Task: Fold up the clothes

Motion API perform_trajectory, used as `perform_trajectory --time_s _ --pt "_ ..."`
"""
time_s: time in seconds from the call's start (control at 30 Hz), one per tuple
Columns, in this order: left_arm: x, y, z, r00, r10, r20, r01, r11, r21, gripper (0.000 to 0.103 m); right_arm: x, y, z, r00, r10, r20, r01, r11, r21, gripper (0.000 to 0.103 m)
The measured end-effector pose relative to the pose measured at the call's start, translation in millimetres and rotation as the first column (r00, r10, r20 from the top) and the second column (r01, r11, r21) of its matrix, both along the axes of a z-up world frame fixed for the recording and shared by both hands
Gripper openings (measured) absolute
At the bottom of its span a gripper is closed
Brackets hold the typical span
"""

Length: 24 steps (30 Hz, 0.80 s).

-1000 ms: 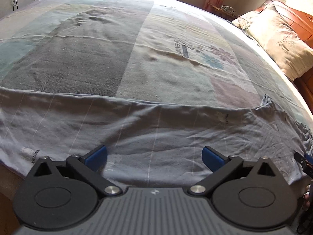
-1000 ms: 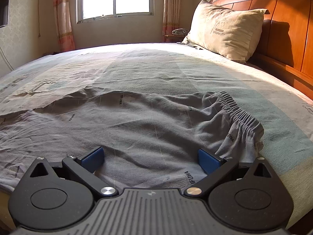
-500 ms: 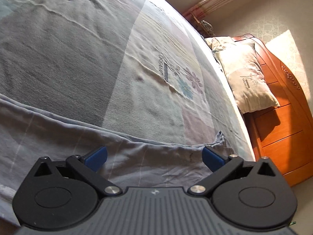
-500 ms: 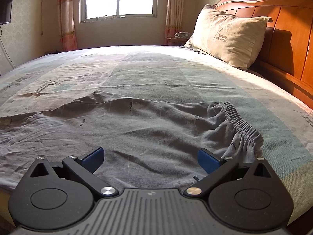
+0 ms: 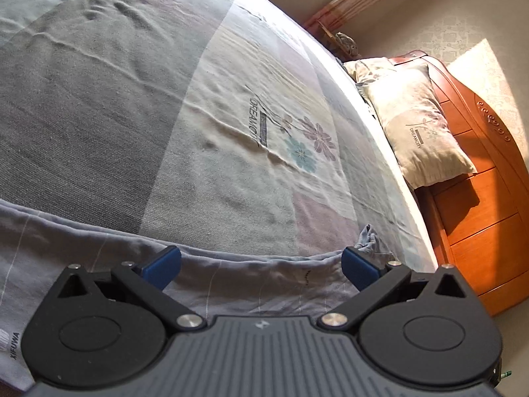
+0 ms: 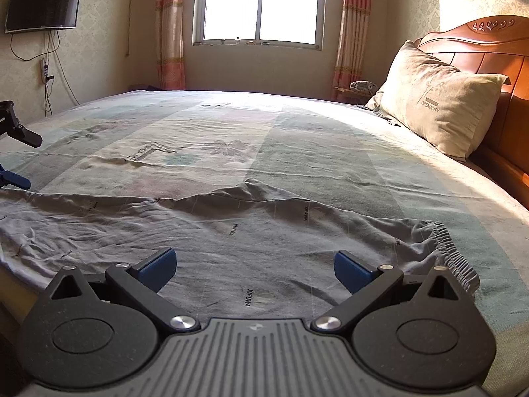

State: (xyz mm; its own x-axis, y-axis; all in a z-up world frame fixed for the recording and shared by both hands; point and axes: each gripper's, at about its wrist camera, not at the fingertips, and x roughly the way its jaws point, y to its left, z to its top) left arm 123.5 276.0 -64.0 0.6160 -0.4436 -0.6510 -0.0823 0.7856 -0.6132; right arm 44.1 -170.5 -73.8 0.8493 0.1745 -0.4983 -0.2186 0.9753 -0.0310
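Left gripper (image 5: 261,261) now tilted and swung toward the headboard end, jaws wide, nothing held. Right gripper (image 6: 253,266) wide too, hovering over the grey trousers (image 6: 231,231) spread flat along the bed's (image 6: 330,152) near edge. Probably lining up for a first grab.

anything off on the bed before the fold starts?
Nothing damaged or spilled. The grey trousers lie rumpled along the near edge of the bed, upper edge bunched into a ridge. Both grippers are open and empty.
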Motion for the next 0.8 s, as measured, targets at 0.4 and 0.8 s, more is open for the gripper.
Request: perform_trajectory --time_s 0.4,0.8 --pt "-43.5 85.5 83.2 0.997 0.050 -0.050 -0.030 0.939 0.343 0.102 0.6 1.3 -9.8 0.997 0.036 -0.071 -0.027 0.991 0.128 0.103" --pt "-85.5 178.3 -16.1 0.949 0.305 -0.085 -0.292 0.947 0.134 0.102 0.9 2.8 -7.5 0.995 0.008 -0.095 0.001 0.995 0.097 0.103"
